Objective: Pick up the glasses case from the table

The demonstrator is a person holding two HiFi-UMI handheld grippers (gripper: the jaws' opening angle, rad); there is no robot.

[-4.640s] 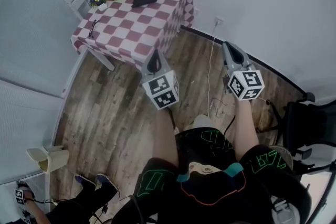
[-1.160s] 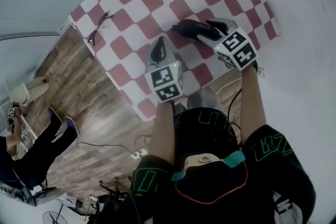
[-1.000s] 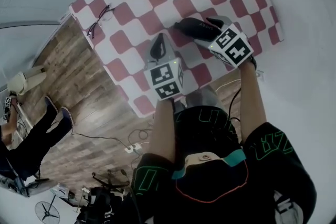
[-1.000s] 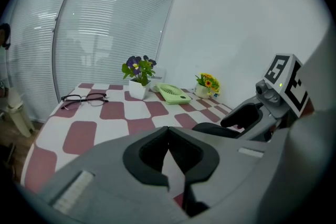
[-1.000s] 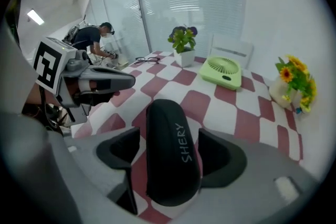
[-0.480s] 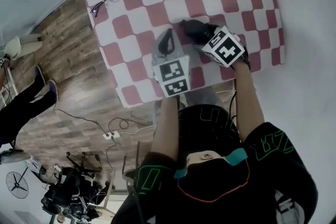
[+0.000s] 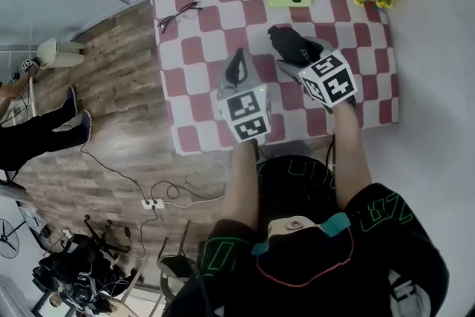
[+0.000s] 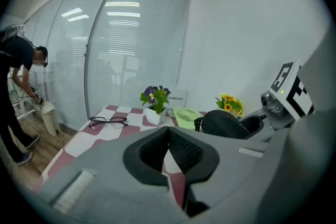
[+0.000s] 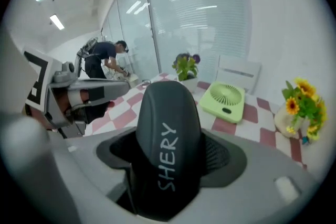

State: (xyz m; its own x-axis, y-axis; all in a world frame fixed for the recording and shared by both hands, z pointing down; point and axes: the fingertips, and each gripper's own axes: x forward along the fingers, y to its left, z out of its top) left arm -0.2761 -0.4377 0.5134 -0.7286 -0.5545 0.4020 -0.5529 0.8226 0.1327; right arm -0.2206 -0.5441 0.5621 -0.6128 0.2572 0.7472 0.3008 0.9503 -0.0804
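Grasp looking done: right gripper point(image 9: 169, 165) fingers point(image 9: 224, 157) are clamping glasses case point(image 7: 292, 46); lift pending. Left gripper point(image 7: 237, 63), at case's 8 o'clock, is idling closed, empty.

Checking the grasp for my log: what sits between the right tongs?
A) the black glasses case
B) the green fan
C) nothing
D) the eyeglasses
A: the right gripper view shows the right tongs closed on the black glasses case, its white lettering facing the camera.
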